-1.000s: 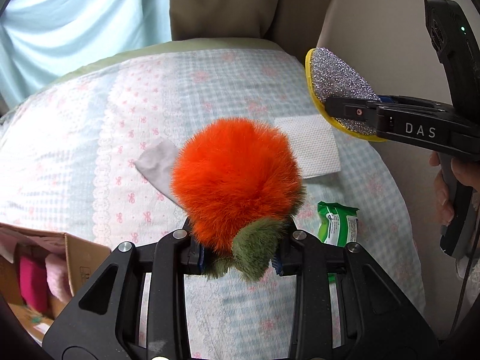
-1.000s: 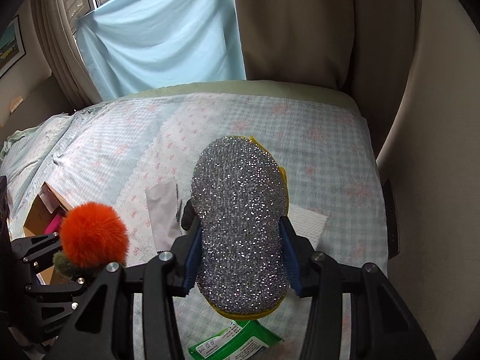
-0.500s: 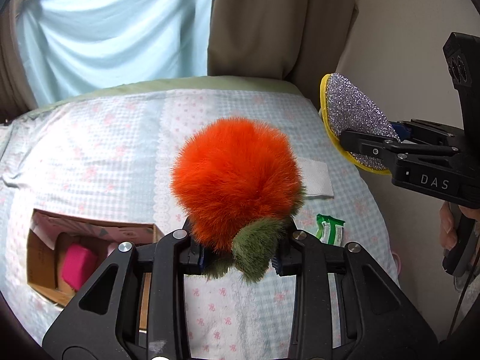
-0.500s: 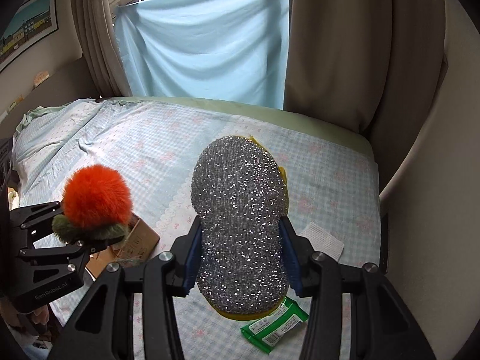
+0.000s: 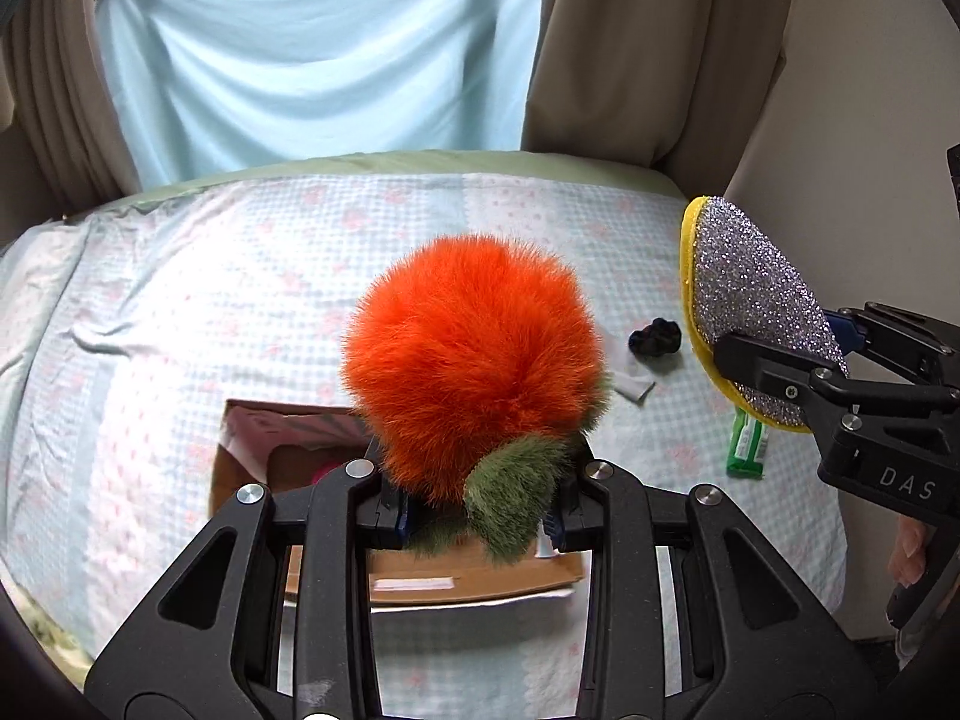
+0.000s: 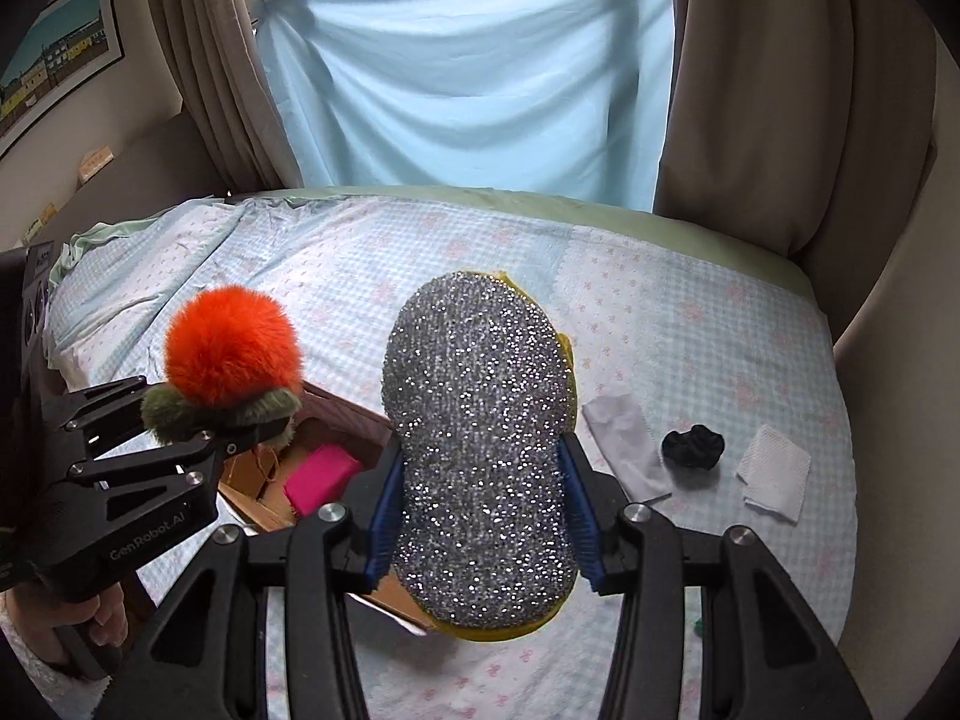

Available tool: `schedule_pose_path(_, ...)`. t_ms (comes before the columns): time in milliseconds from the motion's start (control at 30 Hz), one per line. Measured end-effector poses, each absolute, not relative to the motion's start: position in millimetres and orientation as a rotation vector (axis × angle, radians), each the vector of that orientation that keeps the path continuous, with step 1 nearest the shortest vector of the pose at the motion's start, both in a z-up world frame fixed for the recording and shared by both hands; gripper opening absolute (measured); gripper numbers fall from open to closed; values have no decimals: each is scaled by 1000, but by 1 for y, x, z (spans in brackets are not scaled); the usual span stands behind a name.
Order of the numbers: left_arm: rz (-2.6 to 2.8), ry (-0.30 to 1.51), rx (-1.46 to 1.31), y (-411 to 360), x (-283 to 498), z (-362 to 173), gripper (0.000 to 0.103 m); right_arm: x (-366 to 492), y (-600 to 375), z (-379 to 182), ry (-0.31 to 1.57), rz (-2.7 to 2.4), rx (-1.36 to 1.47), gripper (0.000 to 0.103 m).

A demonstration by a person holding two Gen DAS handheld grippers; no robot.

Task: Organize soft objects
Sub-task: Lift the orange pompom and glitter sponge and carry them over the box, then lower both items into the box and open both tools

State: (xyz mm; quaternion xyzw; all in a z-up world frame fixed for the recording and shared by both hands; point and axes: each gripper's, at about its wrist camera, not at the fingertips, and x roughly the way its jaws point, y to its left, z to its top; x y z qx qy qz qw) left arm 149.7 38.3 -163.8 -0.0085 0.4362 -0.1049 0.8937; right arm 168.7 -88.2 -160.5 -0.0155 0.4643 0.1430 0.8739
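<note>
The pompom [image 5: 474,360] is bright orange with olive-green tufts. The scouring sponge [image 6: 483,456] glitters silver over yellow. The bedspread [image 5: 198,300] is pale blue gingham.

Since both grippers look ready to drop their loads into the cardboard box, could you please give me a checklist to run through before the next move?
1. Left gripper grips the orange pom-pom at its green base: ok.
2. Right gripper clamps the glittery sponge between both blue pads: ok.
3. Cardboard box is open on top: ok.
4. Room left in the box beside the pink item: cannot tell, much of the inside is hidden.
5. The two grippers are apart, not touching: ok.
6. Items still on the bed: black scrunchie, white cloth, grey cloth, green packet: not ok, still unsorted.
</note>
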Motion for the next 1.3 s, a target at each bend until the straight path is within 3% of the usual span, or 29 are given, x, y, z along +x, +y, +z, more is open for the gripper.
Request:
schedule_pose_path(467,-254,1121,75,182,191,-243,28,189,30,-245,1212,78,162,44)
schedule_pose_path(800,-293,1323,128,183,215,-339,28,201,24,-314,1367,-16,250,44)
schedule_pose_path(1033,-325,1386,149,176,217,-364,28,208,14,-334,1431,-53,307,44)
schedule_pose_path(1133,-331,1391,168,172,223,-366,29,211,8,-340,1438,-80,330,54)
schedule_pose_path(1167,-333,1391,176,171,224,-366,36,212,6,-343,1442,-75,360,65)
schedule_pose_path(1200,-336,1392,188,169,225,-366,60,212,3,-346,1440,-70,391,84)
schedule_pose_path(1267,-358,1400,195,166,225,-368,101,212,-1,-351,1436,-69,436,103)
schedule_pose_path(1300,-372,1401,193,165,223,-369,103,212,-4,-353,1433,-71,447,103)
